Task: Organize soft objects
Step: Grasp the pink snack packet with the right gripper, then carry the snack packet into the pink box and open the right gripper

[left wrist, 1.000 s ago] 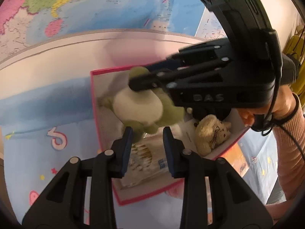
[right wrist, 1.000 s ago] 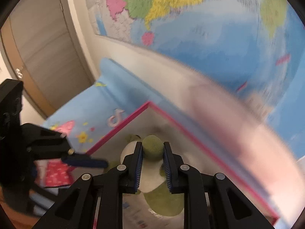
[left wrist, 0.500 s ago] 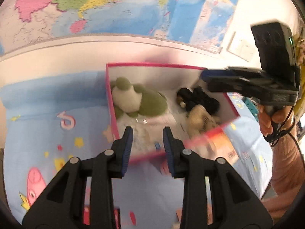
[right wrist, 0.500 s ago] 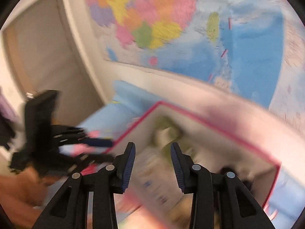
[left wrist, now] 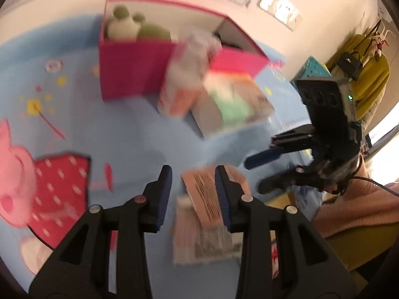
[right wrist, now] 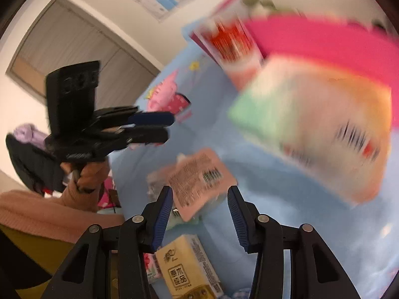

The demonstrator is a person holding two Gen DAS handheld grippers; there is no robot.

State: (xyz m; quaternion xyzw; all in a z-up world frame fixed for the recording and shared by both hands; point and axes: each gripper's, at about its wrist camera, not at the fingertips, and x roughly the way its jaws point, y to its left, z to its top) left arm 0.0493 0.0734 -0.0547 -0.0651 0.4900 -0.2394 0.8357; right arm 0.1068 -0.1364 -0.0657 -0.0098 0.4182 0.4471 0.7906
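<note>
Ahead of the right gripper (right wrist: 200,208), between and beyond its fingertips, we see a pink packet (right wrist: 198,179) lying flat on the blue mat (right wrist: 274,186); the jaws have just been opening and stand spread, pinching nothing. Nearer, a yellow tissue pack (right wrist: 188,266) lies below. We see the left gripper (left wrist: 193,193) almost closed yet empty. Beyond, a pink box (left wrist: 129,69) holds a green plush (left wrist: 129,25).
</note>
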